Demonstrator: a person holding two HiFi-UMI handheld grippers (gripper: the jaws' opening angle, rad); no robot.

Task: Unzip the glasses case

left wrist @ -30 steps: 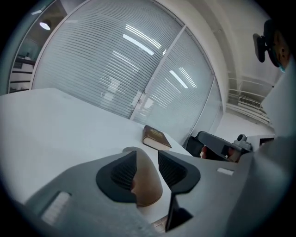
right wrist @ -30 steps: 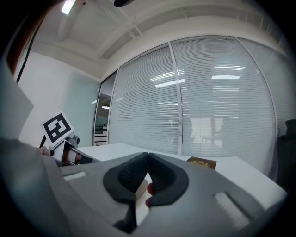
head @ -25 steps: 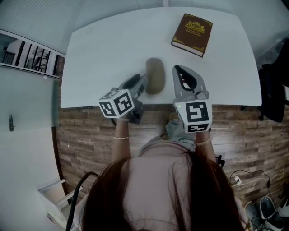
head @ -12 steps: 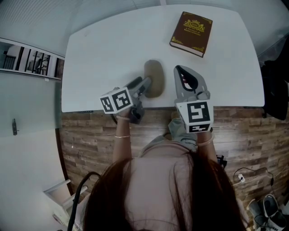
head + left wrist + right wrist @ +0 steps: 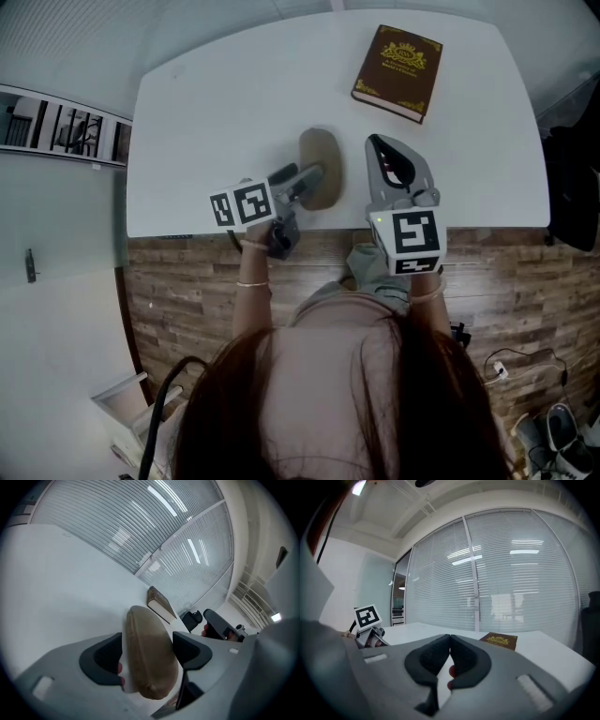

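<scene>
So the glasses case [image 5: 322, 167] is lying flat on the white table [image 5: 225, 103], a tan oval thing with its long side pointing away from the person. It's zipped, as far as I can see.

The left gripper [image 5: 302, 178] comes at the case from its left and near end, tilted down a bit. Its jaws have just been opening and now stand wide apart, one on each side of the case's near end. In the left gripper view the case fills most of the gap between the pads. They don't look like they're squeezing it, though I can't say if the right-hand pad brushes the side.

The right gripper [image 5: 378, 145] sits just right of the case, roughly parallel to it and not touching. Its jaws are clenched pad to pad with nothing in between.

There's a brown book [image 5: 397, 72] with a gold crest lying beyond the case, off to the right and well apart from it.
</scene>
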